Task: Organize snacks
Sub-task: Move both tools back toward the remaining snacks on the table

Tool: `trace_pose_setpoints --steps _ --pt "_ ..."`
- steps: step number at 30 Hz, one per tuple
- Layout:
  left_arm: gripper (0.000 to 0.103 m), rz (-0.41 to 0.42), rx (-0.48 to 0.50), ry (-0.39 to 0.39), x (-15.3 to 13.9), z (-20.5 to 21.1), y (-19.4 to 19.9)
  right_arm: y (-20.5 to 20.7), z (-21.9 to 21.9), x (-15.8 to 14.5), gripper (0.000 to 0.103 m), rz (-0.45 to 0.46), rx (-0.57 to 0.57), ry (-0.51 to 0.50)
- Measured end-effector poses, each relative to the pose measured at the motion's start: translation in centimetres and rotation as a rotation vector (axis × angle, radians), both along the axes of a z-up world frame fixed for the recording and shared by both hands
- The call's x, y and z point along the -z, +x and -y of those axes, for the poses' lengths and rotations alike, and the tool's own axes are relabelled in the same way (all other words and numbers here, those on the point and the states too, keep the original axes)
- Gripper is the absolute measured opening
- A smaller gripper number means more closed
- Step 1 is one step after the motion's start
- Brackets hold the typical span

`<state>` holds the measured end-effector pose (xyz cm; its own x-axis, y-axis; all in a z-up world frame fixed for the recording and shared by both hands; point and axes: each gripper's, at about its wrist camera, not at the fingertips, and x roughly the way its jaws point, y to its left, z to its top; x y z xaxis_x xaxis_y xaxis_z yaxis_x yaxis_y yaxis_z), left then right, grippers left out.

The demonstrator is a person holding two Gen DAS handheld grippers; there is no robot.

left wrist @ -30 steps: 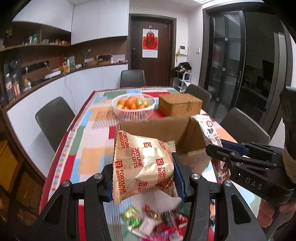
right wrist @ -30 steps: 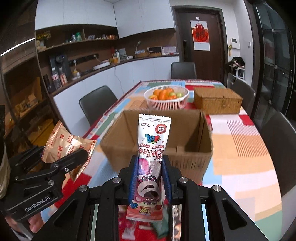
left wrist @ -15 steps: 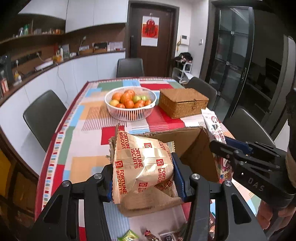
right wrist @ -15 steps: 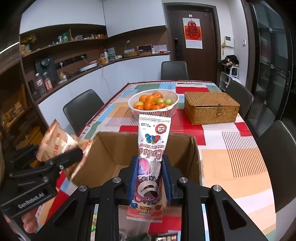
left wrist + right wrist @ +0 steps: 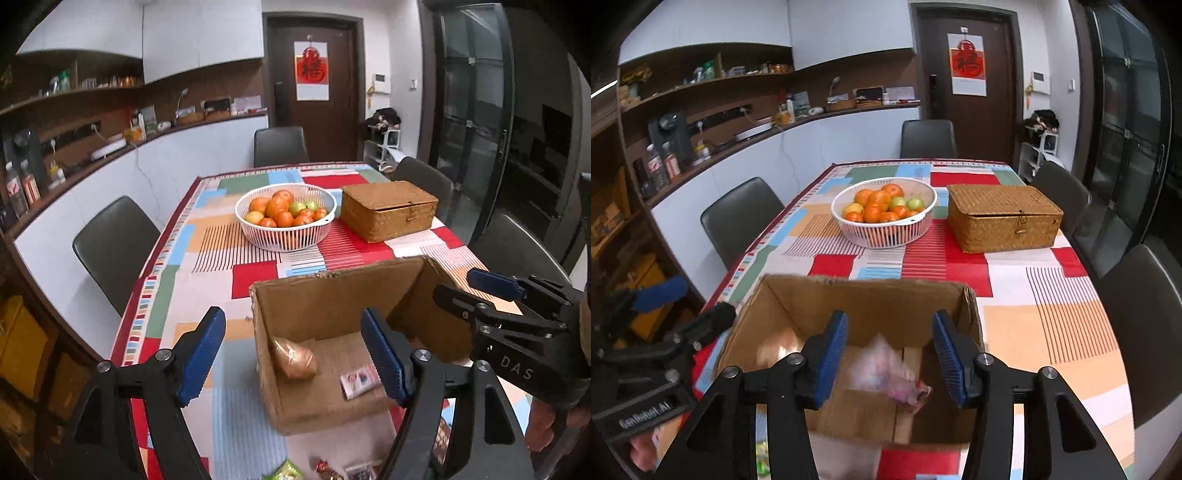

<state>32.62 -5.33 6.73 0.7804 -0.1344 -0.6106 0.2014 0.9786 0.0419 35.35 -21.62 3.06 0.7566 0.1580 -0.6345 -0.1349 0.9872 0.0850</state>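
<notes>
Both tongs spreading, nothing between the jaws of left gripper (image 5: 291, 354) or right gripper (image 5: 889, 360). Just beyond them, inside the cardboard box (image 5: 325, 291), biscuit pack (image 5: 293, 358) and pink snack packet (image 5: 886, 371), a second ago clamped, now dropped. Best to lift straight clear of the rim, then back toward the loose candies (image 5: 288, 470) below. Farther off, fruit basket (image 5: 286, 216) and wicker box (image 5: 388, 208) untouched.
</notes>
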Motion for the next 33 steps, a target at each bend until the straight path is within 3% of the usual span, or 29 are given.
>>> trace_pose_setpoints --steps 6,15,33 --pt "0.077 0.063 0.045 0.029 -0.3 -0.5 -5.0 -4.3 -0.6 -0.2 0.049 0.035 -0.053 0.004" --pt "0.076 0.058 0.103 0.020 0.3 -0.6 -9.8 -9.4 -1.6 0.6 0.049 0.038 -0.139 0.011" --pt "0.076 -0.087 0.169 0.062 7.3 0.0 -15.6 -15.3 -1.8 6.8 0.049 -0.110 -0.199 0.010"
